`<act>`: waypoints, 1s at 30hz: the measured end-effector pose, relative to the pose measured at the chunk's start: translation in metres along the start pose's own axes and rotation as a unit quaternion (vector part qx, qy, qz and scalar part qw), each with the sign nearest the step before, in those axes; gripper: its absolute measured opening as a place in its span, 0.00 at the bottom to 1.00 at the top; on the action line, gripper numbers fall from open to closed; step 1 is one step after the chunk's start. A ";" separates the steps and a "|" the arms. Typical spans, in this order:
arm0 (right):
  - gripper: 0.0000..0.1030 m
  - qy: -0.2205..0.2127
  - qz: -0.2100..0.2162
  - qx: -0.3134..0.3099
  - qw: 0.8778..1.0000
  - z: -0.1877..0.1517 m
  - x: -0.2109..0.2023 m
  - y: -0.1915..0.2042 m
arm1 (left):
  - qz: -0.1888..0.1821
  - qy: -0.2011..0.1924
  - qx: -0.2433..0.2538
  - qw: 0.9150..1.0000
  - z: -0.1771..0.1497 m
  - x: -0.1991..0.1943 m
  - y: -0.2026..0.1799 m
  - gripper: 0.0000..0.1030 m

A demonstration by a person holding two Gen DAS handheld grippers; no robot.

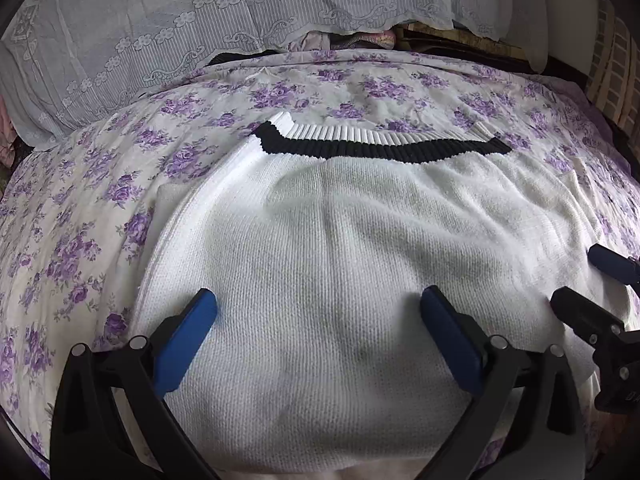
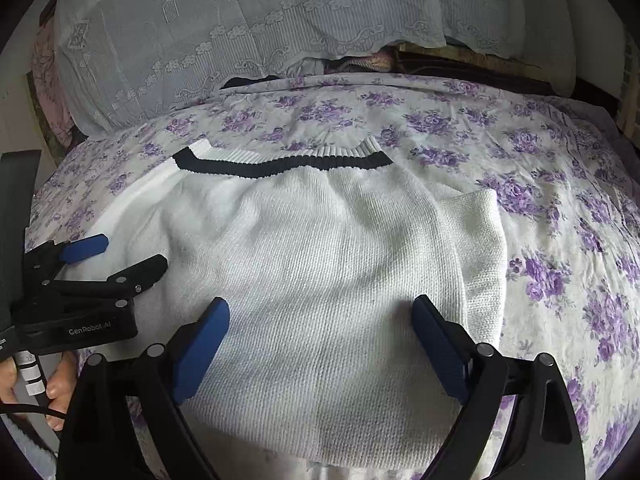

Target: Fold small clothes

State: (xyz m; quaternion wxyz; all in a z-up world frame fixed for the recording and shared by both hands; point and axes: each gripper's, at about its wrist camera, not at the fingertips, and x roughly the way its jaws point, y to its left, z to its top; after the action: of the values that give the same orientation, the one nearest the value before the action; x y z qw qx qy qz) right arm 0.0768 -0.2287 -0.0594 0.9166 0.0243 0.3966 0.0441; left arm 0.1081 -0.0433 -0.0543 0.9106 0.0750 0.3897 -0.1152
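A white knit sweater (image 1: 320,248) with a black-and-white ribbed band (image 1: 380,146) at its far edge lies flat on the bed. It also shows in the right wrist view (image 2: 320,260), with a folded part (image 2: 480,248) sticking out at its right side. My left gripper (image 1: 320,304) is open and empty, its blue fingers spread over the sweater's near left part. My right gripper (image 2: 322,314) is open and empty over the near right part. Each gripper shows at the edge of the other's view: the right gripper (image 1: 588,276) and the left gripper (image 2: 132,254).
The bed is covered by a white sheet with purple flowers (image 1: 100,208). A pale lace cloth (image 1: 160,20) covers a pile at the far side. A hand (image 2: 60,396) holds the left gripper's handle at the lower left.
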 end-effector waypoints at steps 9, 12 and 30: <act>0.96 -0.048 0.023 0.027 0.998 -0.001 -0.021 -0.012 | 0.000 -0.027 -0.015 1.000 -0.005 -0.026 0.018 0.96; 0.84 -0.094 0.029 0.068 0.993 0.002 -0.043 -0.030 | 0.017 -0.037 -0.042 0.998 -0.012 -0.039 0.049 0.96; 0.74 -0.038 0.031 0.239 0.970 -0.014 -0.019 -0.106 | 0.007 0.036 -0.075 0.996 -0.019 -0.005 0.072 0.96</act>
State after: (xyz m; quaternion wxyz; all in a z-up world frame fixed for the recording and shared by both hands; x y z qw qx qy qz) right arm 0.0604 -0.3362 -0.0642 0.8970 0.2564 0.3593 -0.0248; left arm 0.1109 0.0307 -0.0602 0.8998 0.0133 0.4294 -0.0762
